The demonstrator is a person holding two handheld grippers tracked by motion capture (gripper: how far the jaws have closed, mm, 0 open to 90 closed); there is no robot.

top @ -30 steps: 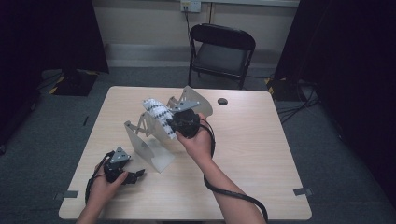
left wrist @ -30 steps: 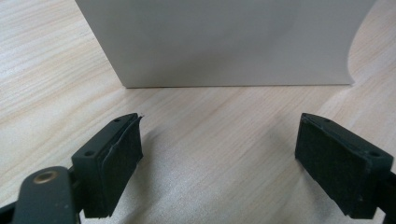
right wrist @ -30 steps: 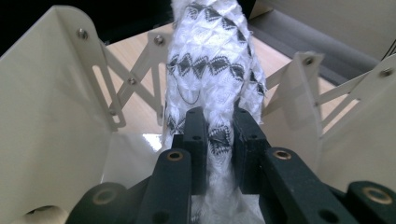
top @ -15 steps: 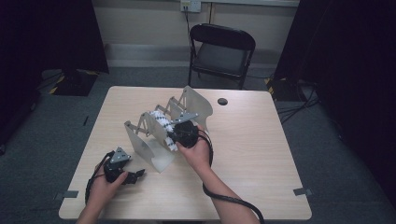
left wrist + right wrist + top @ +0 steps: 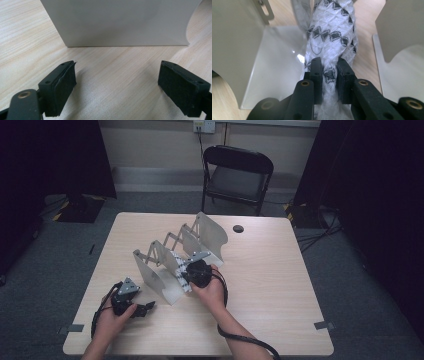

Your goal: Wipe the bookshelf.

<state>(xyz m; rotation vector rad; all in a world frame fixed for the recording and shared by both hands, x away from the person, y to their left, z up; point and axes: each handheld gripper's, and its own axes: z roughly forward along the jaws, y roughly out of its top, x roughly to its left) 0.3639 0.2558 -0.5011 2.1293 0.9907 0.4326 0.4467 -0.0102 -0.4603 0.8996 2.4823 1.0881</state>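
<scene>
A silver metal rack [image 5: 155,270] with several upright divider plates stands on the wooden table [image 5: 280,285]. My right gripper [image 5: 194,271] points down into the rack from its near right side. It is shut on a white cloth with black diamond patterns [image 5: 182,272]. In the right gripper view the folded cloth [image 5: 332,35] hangs between two plates [image 5: 237,45], pinched by the right gripper [image 5: 329,75]. At the near left my left gripper [image 5: 146,308] rests on the table, open. The left gripper view shows the left gripper [image 5: 116,85] wide open and bare before the nearest plate [image 5: 120,22].
A small black round thing [image 5: 238,228] lies on the table behind the rack. A black folding chair [image 5: 237,170] stands beyond the far edge. The right gripper's cable [image 5: 250,342] trails off the table's near edge.
My right gripper has come down with the cloth, from above the rack into the gap between two plates. The left gripper has stayed put.
</scene>
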